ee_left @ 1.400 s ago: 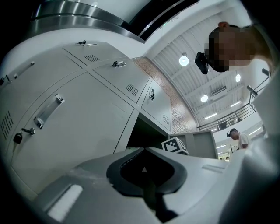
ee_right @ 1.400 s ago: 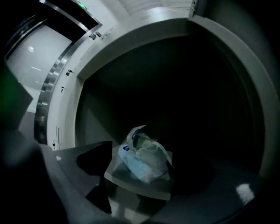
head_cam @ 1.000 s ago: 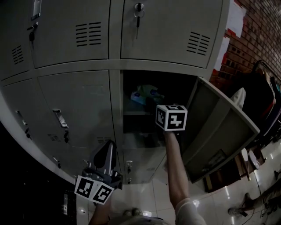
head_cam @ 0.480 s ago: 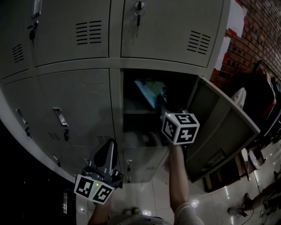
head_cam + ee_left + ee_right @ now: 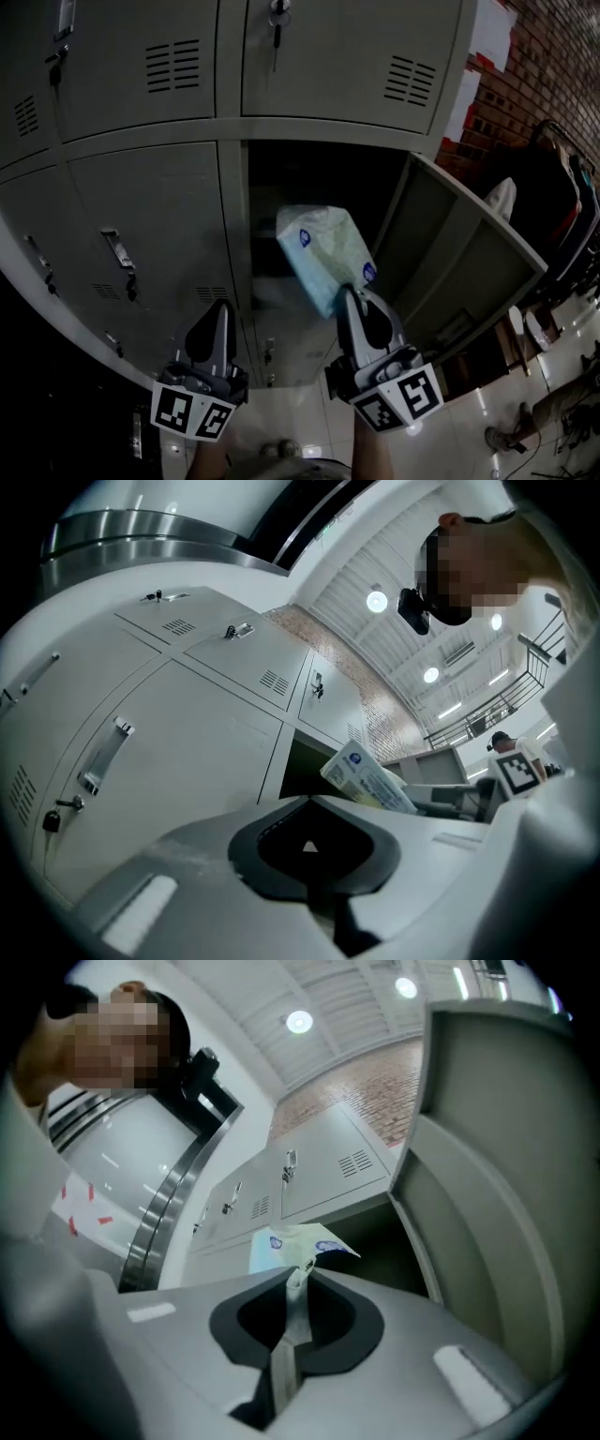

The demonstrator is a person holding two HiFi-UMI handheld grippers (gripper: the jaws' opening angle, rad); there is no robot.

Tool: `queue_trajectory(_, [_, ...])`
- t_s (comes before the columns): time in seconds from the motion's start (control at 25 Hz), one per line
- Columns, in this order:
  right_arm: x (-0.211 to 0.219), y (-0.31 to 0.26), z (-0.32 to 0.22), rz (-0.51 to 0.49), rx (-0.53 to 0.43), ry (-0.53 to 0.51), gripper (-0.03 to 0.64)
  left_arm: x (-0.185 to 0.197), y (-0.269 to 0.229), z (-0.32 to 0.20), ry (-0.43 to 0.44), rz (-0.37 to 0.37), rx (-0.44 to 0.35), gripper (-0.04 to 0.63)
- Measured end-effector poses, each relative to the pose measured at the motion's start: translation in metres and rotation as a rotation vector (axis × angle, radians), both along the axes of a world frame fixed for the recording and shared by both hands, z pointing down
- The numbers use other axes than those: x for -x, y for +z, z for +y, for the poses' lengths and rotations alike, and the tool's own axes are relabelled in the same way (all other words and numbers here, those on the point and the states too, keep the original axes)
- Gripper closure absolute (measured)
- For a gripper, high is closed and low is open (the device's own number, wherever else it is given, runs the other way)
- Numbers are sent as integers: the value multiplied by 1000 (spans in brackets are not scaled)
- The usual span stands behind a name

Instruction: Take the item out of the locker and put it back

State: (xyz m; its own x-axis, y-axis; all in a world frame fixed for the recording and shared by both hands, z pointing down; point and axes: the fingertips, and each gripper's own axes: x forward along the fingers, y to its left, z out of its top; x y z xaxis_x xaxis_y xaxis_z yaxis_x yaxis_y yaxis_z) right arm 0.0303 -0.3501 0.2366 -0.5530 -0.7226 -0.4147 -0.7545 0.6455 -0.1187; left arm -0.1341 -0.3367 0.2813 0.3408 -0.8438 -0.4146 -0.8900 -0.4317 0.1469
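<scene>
A soft pale-blue and white pack hangs in front of the open locker compartment, outside its dark opening. My right gripper is shut on the pack's lower edge and holds it up. The right gripper view shows a crumpled corner of the pack pinched between the right gripper's closed jaws. The locker door stands swung open to the right. My left gripper is low at the left, shut and holding nothing. In the left gripper view the pack shows beyond the left gripper.
Closed grey locker doors fill the left, one with a handle. A key hangs in the upper locker door. A brick wall and dark clutter stand at the right. Glossy floor tiles lie below.
My right gripper has drawn back out of the locker towards me and down. The pack has come off the shelf with it and now hangs outside. The left gripper has barely moved.
</scene>
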Motion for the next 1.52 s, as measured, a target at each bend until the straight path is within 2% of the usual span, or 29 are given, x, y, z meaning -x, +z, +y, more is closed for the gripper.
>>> queue_trajectory(0.32, [1,50,20,34,46,9,604,-12,0,11,17,-35,-5,592])
queue_trajectory(1.52, [-6,50,30,35,52,25,604,-4,2,17,19,-1,5,592])
